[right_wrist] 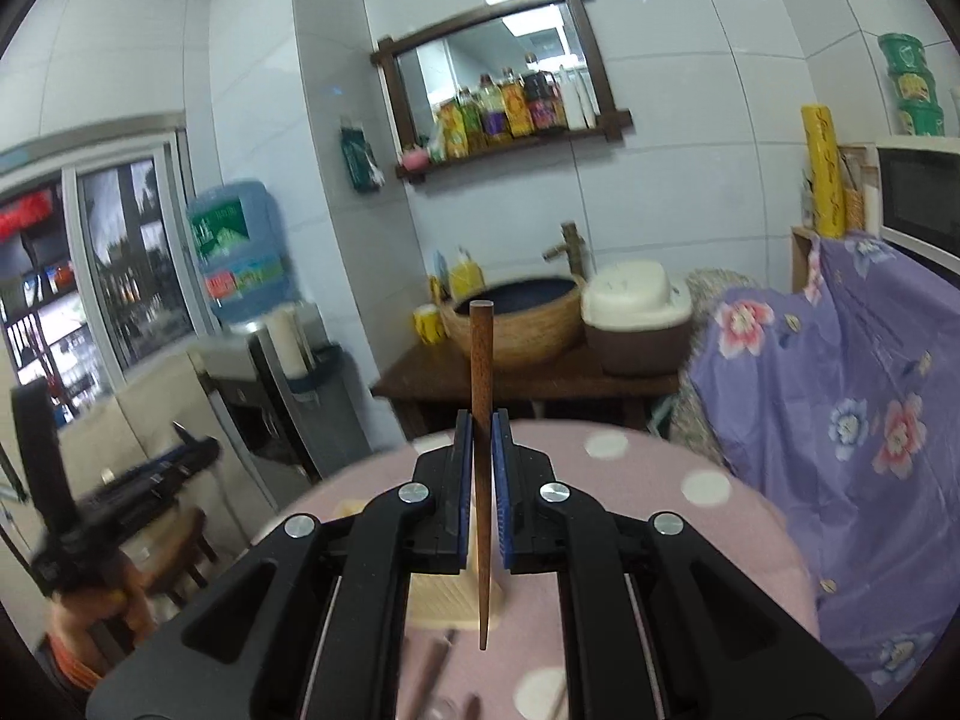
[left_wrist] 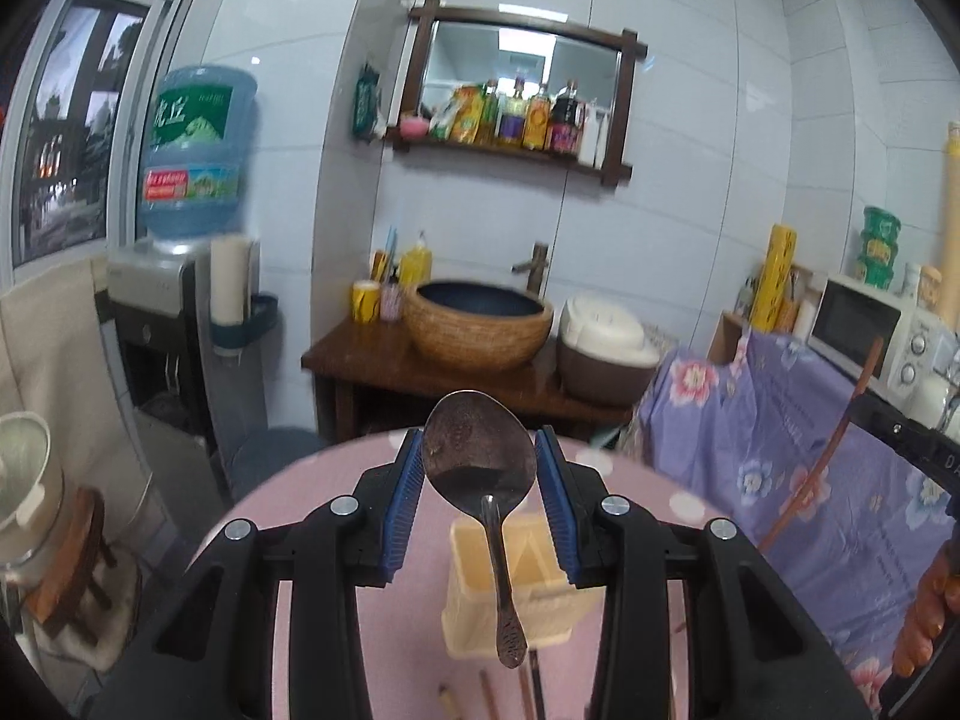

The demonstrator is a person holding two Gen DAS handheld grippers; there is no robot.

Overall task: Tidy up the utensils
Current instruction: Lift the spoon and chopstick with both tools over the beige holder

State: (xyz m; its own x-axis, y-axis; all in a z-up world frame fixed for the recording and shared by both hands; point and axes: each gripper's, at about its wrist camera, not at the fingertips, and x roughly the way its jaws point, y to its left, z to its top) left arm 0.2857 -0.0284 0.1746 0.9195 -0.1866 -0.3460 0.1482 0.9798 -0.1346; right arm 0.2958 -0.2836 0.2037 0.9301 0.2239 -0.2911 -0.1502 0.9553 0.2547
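Observation:
My left gripper (left_wrist: pixel 478 456) is shut on a metal spoon (left_wrist: pixel 480 468), gripping its bowl, with the handle hanging down over a cream plastic utensil holder (left_wrist: pixel 528 606) on the pink dotted table (left_wrist: pixel 312 516). My right gripper (right_wrist: pixel 477 438) is shut on a brown wooden chopstick (right_wrist: pixel 481 480), held upright with its thin tip pointing down next to the cream holder (right_wrist: pixel 438 597). Loose chopsticks (left_wrist: pixel 489 696) lie on the table near the front edge, also blurred in the right wrist view (right_wrist: pixel 429 678).
A purple floral cloth (left_wrist: pixel 798 456) covers furniture to the right, with a microwave (left_wrist: pixel 870 330) on top. Behind the table stand a wooden stand with a basin sink (left_wrist: pixel 480 324) and rice cooker (left_wrist: pixel 606 348), and a water dispenser (left_wrist: pixel 174 276) on the left.

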